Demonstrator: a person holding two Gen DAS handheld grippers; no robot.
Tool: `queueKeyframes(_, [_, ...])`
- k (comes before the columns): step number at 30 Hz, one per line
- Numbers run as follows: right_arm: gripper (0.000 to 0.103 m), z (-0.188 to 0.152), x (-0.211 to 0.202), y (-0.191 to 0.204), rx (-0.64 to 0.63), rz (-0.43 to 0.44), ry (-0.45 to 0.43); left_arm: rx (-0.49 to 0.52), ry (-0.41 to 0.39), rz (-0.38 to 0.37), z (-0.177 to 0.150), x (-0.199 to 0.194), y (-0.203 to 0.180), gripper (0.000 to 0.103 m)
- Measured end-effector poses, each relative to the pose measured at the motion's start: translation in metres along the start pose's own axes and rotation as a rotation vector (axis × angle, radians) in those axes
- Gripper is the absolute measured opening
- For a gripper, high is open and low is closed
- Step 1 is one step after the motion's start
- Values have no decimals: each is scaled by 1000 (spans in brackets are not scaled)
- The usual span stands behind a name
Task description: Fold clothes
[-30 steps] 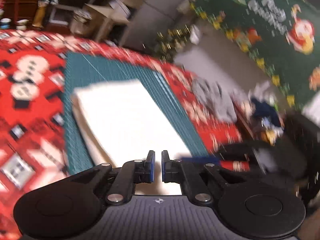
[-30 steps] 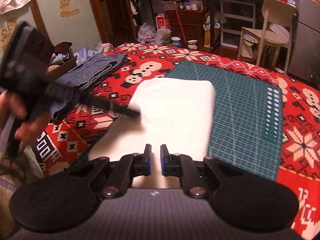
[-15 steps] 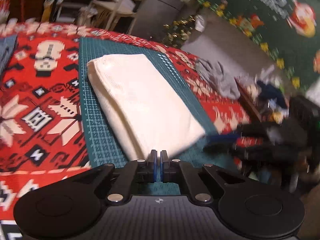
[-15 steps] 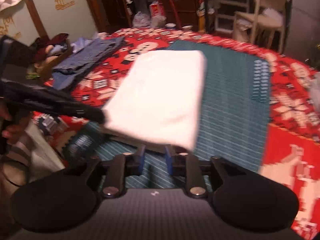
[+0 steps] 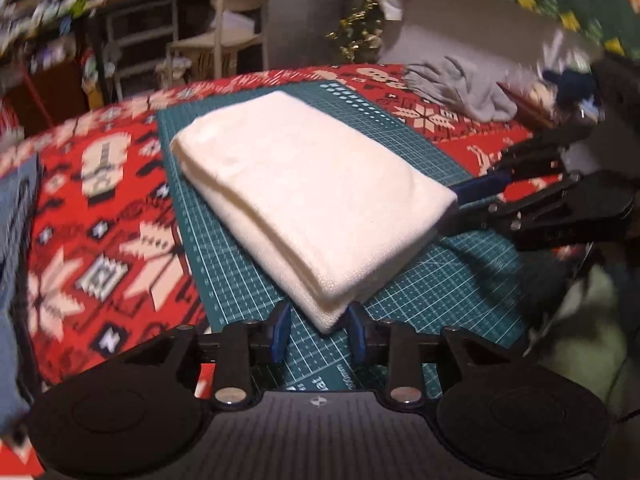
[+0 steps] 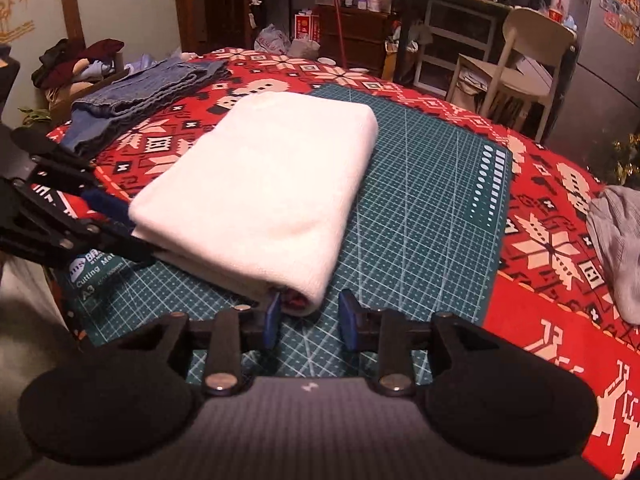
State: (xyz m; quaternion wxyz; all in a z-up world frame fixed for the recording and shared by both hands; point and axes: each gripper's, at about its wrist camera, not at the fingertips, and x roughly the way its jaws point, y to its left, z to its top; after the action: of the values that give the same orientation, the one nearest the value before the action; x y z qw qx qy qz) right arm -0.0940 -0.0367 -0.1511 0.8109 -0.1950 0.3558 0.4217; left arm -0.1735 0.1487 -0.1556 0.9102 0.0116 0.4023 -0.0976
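Left gripper [image 5: 318,322]: jaws apart, nothing clamped, near corner of the white folded garment [image 5: 304,200] sits in the gap between the blue pads; contact can't be told. Right gripper [image 6: 308,316]: jaws apart too, the other near corner of the garment just at its left pad [image 6: 273,314], not pinched. In the left view the right gripper shows at the garment's right edge; in the right view the left gripper shows at its left edge.

Garment lies flat on the green cutting mat [image 6: 420,216], long axis running away from both grippers, several layers visible at the near edge, far end rounded over. Judgement: fold looks done or one fold short.

Handling, judged: soft, thick, fleecy knit, light, limp, not fragile, not slippery. Stacked layers will slide and fan if only the top one is taken. Take hold at the two near corners, pinching through all layers, and lift both together to keep the edge straight.

Beyond the mat: red patterned tablecloth [image 6: 560,280]. Left of the garment, folded blue denim [image 6: 140,92], well apart. Right of the garment, a crumpled grey garment [image 5: 460,88], apart from it, unfolded. Behind the table, a pale chair [image 6: 520,64].
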Motion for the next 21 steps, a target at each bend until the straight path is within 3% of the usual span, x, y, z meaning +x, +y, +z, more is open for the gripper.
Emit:
queueKeyframes(2, [25,2,1,8,-8,-12,-5,57,-15,17,-2,-2,-5,22])
queueKeyframes(7, [17,6,0,27,-16,9,-6,34,-25,56,-8,-9,12,17])
queueKeyframes(16, [3,1,-8,45,-14,16,23,-134,-47,7,-11,-28,45,15])
queueKeyframes(21, [4,4,-23,28,27,9,-4,-148,-110,-10,6,-49,48,10])
